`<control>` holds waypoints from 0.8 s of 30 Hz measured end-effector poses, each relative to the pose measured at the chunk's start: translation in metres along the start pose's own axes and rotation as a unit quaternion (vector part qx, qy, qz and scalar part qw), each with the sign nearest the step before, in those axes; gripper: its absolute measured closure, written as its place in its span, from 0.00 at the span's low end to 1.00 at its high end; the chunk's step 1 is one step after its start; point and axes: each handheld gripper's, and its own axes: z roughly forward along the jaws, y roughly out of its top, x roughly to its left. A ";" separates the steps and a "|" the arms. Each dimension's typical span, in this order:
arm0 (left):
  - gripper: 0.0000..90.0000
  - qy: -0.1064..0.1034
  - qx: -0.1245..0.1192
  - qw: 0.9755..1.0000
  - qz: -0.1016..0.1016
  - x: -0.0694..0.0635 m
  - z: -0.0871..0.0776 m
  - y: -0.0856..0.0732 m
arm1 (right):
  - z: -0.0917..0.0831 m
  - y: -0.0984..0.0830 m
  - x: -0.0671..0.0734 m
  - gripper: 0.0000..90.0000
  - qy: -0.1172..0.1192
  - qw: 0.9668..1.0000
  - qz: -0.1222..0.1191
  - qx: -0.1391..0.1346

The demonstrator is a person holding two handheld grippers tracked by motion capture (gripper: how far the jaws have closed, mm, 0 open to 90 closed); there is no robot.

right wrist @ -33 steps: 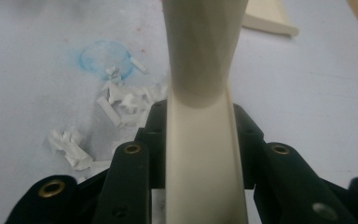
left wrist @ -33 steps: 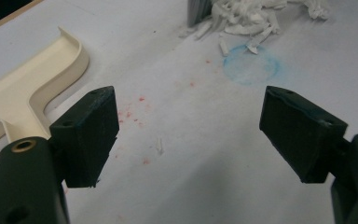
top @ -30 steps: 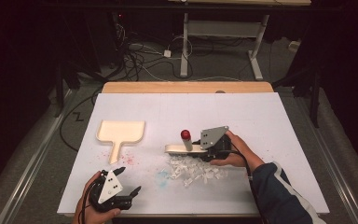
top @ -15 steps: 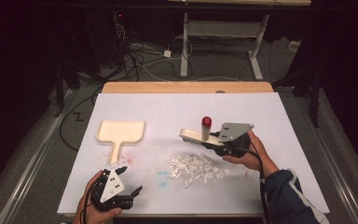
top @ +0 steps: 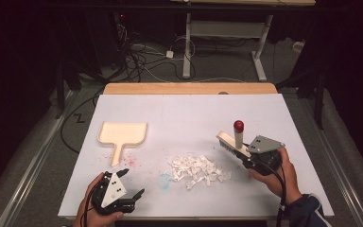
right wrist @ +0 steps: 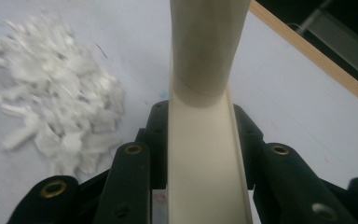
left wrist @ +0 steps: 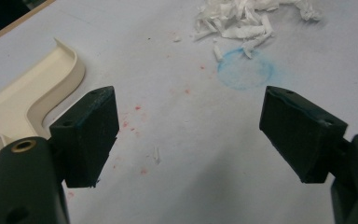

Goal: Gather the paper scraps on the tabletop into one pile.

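A pile of white paper scraps (top: 196, 170) (left wrist: 247, 21) (right wrist: 60, 107) lies in the middle of the white table. To its right my right gripper (top: 253, 158) (right wrist: 205, 135) is shut on a cream hand brush (top: 234, 142) (right wrist: 205, 140) with a red-tipped upright handle; the brush head points left toward the pile. A cream dustpan (top: 121, 135) (left wrist: 28, 98) lies flat at the left. My left gripper (top: 131, 187) (left wrist: 191, 135) rests near the front left edge, jaws wide open over bare table with nothing between them.
A blue ring mark (top: 164, 178) (left wrist: 244, 70) and red specks (top: 130, 161) stain the table (top: 179, 113) near the pile. A wooden strip (top: 189, 88) borders the far edge. Cables and desk legs fill the dark floor behind.
My right gripper has carried the brush rightward, from over the pile to its right side. The left gripper has stayed put.
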 end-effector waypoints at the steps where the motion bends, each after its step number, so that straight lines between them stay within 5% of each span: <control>1: 0.21 0.000 0.001 1.000 0.001 0.000 0.000 0.000 | -0.001 -0.003 0.001 0.76 -0.008 1.000 0.004 0.007; 6: 0.21 -0.003 0.002 1.000 0.005 0.000 0.002 0.001 | 0.000 -0.015 0.003 0.76 -0.016 0.999 0.044 0.020; 10: 0.21 -0.004 0.003 1.000 0.004 0.000 0.003 0.002 | 0.007 -0.019 0.024 0.75 -0.025 0.995 0.099 0.014; 12: 0.21 -0.005 0.004 1.000 0.006 -0.001 0.003 0.002 | 0.011 -0.014 0.040 0.75 -0.048 0.995 0.081 0.018; 15: 0.21 -0.007 0.005 1.000 0.011 -0.002 0.003 0.002 | 0.018 -0.007 0.056 0.75 -0.052 0.995 0.081 0.021; 20: 0.21 -0.010 0.001 1.000 0.010 -0.001 0.003 0.002 | 0.026 0.013 0.079 0.75 -0.029 0.997 0.077 0.009; 24: 0.21 -0.012 0.002 1.000 0.013 -0.001 0.003 0.003 | 0.040 0.025 0.094 0.75 -0.033 0.996 0.085 0.004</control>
